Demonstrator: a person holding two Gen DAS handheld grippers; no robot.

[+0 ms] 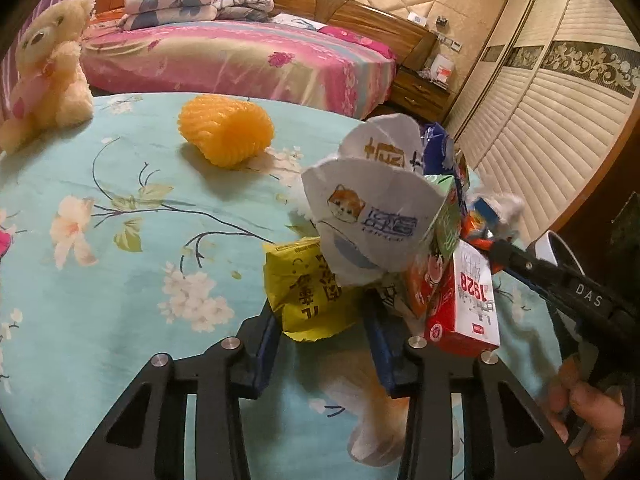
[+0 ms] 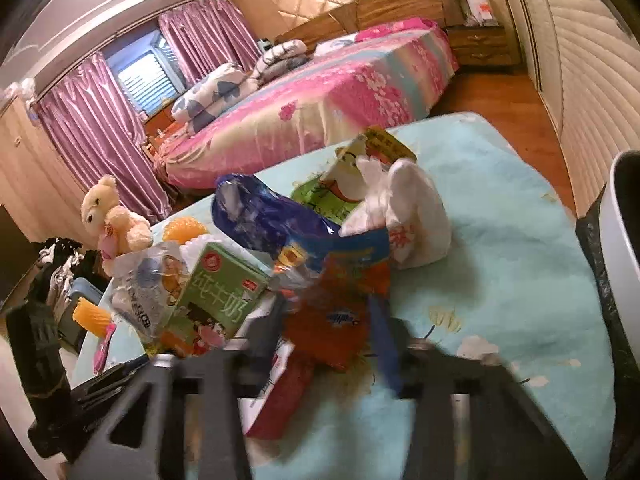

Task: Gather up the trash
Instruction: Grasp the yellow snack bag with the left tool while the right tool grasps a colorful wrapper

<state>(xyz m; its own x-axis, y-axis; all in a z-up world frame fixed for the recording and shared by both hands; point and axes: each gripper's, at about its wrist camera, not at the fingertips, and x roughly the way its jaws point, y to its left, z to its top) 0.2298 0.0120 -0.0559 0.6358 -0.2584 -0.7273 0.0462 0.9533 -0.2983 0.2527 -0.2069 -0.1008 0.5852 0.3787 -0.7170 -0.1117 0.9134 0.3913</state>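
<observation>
Far left on the counter (image 1: 100, 300), under its teal flowered cloth: teddy (image 1: 48, 64), sitting upright at the edge. Next along, orange foam net (image 1: 226, 134), lying alone and well apart from the rest. Then the trash pile (image 1: 400, 240), heaped right of centre: yellow wrapper (image 1: 308, 292), white cat-print wrapper (image 1: 372, 216), green carton (image 2: 224, 292), red-and-white box (image 1: 468, 304), blue bag (image 2: 264, 216) and white bag (image 2: 412, 216), all touching or overlapping.

Left claw (image 1: 324, 340): narrowed around the yellow wrapper, which sits between the blue pads; seems pinched, though contact on the right pad hidden by the pile. Right claw (image 2: 328, 328): blurred, closed on an orange-red wrapper (image 2: 332, 328) at the pile's near side. Also visible from the left camera, reaching into the pile from the right, with a hand (image 1: 592, 416) on its grip.

Far right: bin (image 2: 620, 248), white rim with black liner, beside the counter edge.

Step in hand, by the look of it: gripping the heap from both sides at once. Next move likely calls for lifting both claws together, keeping the squeeze, and carrying rightward over the bin before release. Loose top pieces liable to slide off. Foam net left for another pass.
</observation>
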